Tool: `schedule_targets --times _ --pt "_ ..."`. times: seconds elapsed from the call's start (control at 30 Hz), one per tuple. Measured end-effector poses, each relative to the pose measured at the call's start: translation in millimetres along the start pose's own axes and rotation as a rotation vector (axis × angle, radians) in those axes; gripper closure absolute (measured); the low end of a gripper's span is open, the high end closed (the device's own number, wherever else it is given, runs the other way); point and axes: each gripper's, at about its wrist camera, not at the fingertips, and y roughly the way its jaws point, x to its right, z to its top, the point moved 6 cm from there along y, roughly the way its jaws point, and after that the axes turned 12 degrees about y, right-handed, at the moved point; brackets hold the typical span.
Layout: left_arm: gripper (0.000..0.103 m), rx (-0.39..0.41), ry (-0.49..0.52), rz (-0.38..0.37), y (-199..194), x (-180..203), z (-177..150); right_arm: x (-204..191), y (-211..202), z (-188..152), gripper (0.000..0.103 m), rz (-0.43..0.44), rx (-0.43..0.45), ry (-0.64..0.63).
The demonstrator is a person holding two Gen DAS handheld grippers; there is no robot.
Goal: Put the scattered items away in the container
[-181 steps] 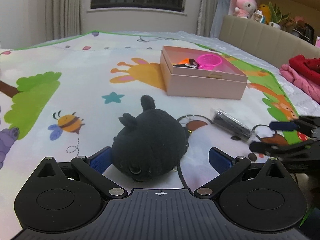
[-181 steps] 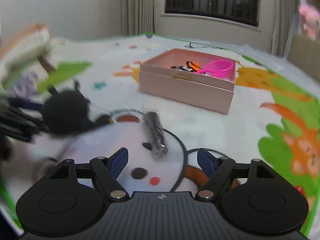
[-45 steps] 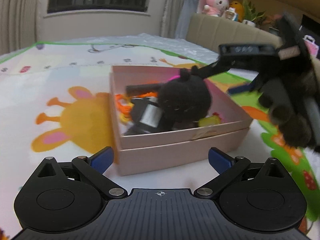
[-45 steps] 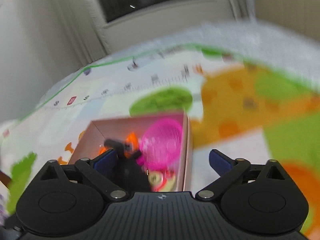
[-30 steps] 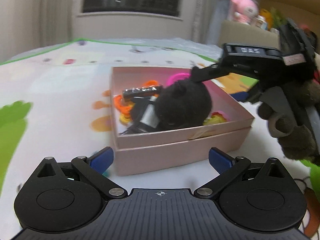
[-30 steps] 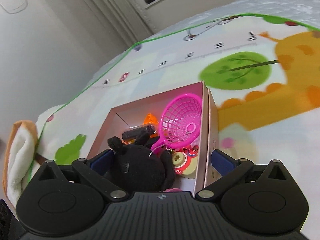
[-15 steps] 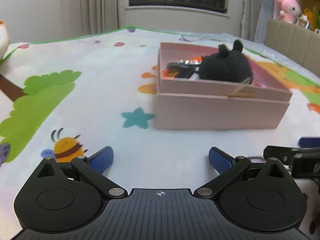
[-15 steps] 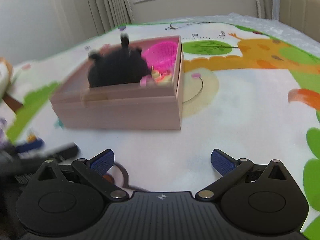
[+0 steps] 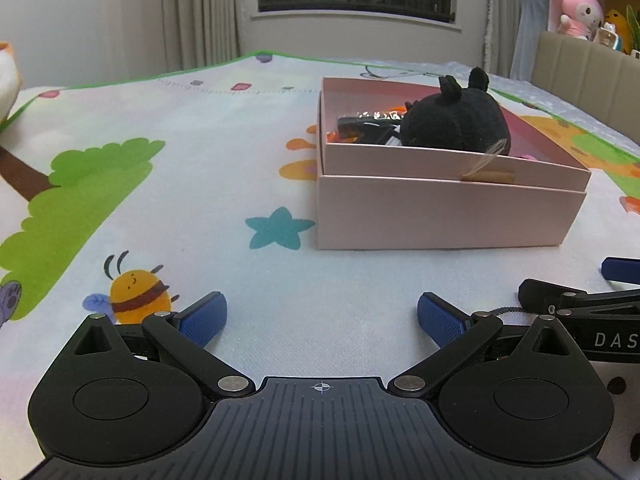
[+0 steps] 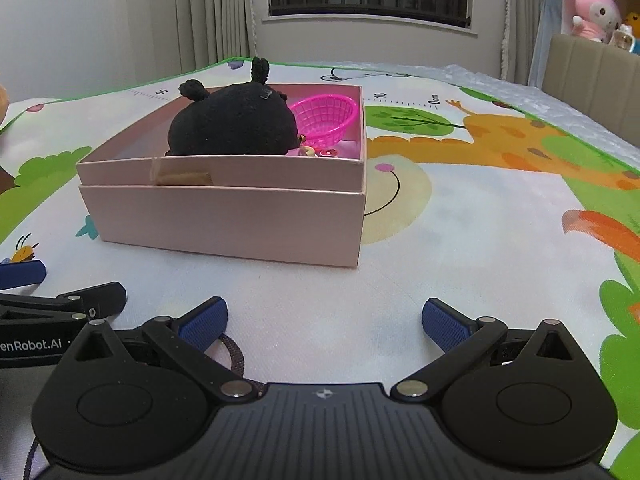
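Observation:
A pink cardboard box (image 9: 448,208) stands on the printed play mat; it also shows in the right wrist view (image 10: 224,216). Inside it lie a black plush toy (image 9: 456,122) (image 10: 232,124), a dark wrapped stick (image 9: 360,120), a pink plastic basket (image 10: 326,118) and small trinkets (image 10: 320,153). My left gripper (image 9: 318,316) is open and empty, low over the mat in front of the box. My right gripper (image 10: 322,318) is open and empty, also short of the box. Each gripper shows at the edge of the other's view.
The play mat (image 9: 160,200) spreads to the left and front. A beige headboard (image 9: 588,76) with plush toys (image 9: 576,8) stands at the back right. Curtains and a window are behind. A white and orange object (image 9: 8,80) sits at the far left edge.
Both grippers have drawn back from the box and lowered toward the mat. The black plush and the wrapped stick, on the mat six seconds ago, now lie in the box.

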Motion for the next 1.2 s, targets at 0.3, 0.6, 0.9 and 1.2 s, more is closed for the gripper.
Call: schedule_targets --times 0.3,0.6,0.9,1.2 --pt "0.000 -0.003 -0.004 -0.006 1.2 -0.4 -0.2 0.2 1.6 -0.2 0.000 -0.001 0.002 -0.002" --pt "0.000 -0.003 -0.006 -0.007 0.6 -1.1 -0.6 0.3 1.7 -0.1 0.000 -0.001 0.002 -0.002" --pt "0.000 -0.003 -0.005 -0.007 0.6 -1.0 -0.5 0.3 1.8 0.0 0.000 -0.001 0.002 -0.002" --pt "0.000 -0.003 -0.006 -0.007 0.5 -1.0 -0.6 0.2 2.0 0.0 0.000 -0.002 0.002 -0.002"
